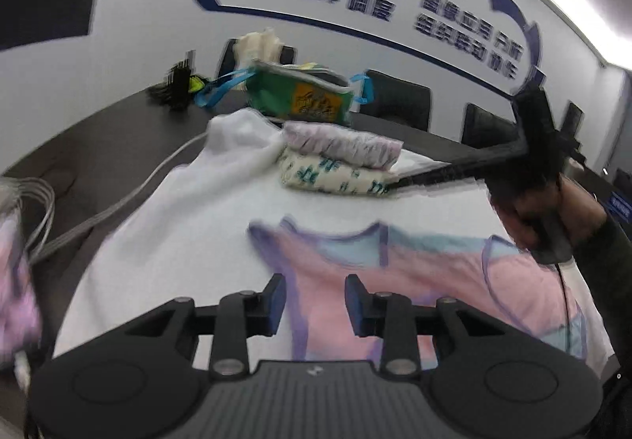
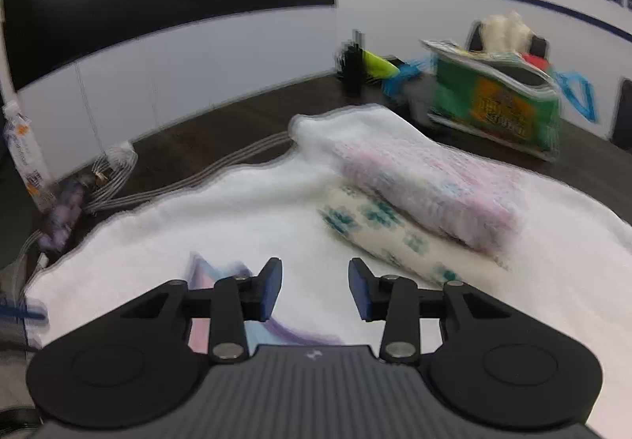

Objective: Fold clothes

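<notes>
A pink and light-blue sleeveless top with purple trim (image 1: 414, 273) lies spread on a white towel (image 1: 189, 226). My left gripper (image 1: 315, 304) is open just above the top's left shoulder edge, holding nothing. My right gripper (image 2: 315, 293) is open over the towel; a corner of the top (image 2: 221, 273) shows under its left finger. The right gripper also shows in the left wrist view (image 1: 529, 147), held in a hand at the right. Two folded garments are stacked at the back of the towel: a pink one (image 2: 426, 182) on a cream one with green print (image 2: 395, 233).
A green bag with blue handles (image 1: 304, 95) stands behind the stack on the dark table (image 1: 98, 147). A grey cable (image 1: 130, 198) runs along the towel's left side. A black stand (image 1: 179, 83) is at the far left. Dark chairs (image 1: 399, 99) line the wall.
</notes>
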Tool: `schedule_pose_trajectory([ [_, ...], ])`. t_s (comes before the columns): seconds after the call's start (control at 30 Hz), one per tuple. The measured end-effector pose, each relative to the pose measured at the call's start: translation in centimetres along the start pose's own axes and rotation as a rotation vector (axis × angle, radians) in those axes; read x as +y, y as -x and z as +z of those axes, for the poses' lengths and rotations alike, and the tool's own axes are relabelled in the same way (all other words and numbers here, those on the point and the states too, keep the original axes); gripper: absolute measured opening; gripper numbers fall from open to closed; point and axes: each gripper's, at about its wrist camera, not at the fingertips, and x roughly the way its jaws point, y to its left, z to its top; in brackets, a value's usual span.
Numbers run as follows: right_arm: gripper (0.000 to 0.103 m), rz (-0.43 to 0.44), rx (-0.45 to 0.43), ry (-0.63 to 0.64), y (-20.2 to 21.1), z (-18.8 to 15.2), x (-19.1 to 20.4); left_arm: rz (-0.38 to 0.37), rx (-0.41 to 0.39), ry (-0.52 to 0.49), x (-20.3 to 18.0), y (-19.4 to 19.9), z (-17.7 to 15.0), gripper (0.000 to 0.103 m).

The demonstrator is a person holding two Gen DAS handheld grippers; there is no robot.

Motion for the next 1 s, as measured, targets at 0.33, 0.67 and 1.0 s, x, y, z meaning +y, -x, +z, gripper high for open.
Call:
schedule_pose_trajectory([
  [0.33, 0.023, 0.148, 0.073, 0.133, -2.0, -6.2, 3.8, -0.017, 0.167, 0.078, -1.3, -9.9, -1.2, 0.03],
  [0.67, 0.023, 0.129, -0.04, 0.142, 3.2, -6.6, 3.4, -0.037, 0.076, -0.26, -6.5, -6.6, -3.6, 0.042],
  [1.0, 0.024, 0.062, -0.041, 0.116, 3.7, -7.2, 2.9, 0.114, 0.059, -0.46, -10.9, -9.1, -5.2, 0.018],
])
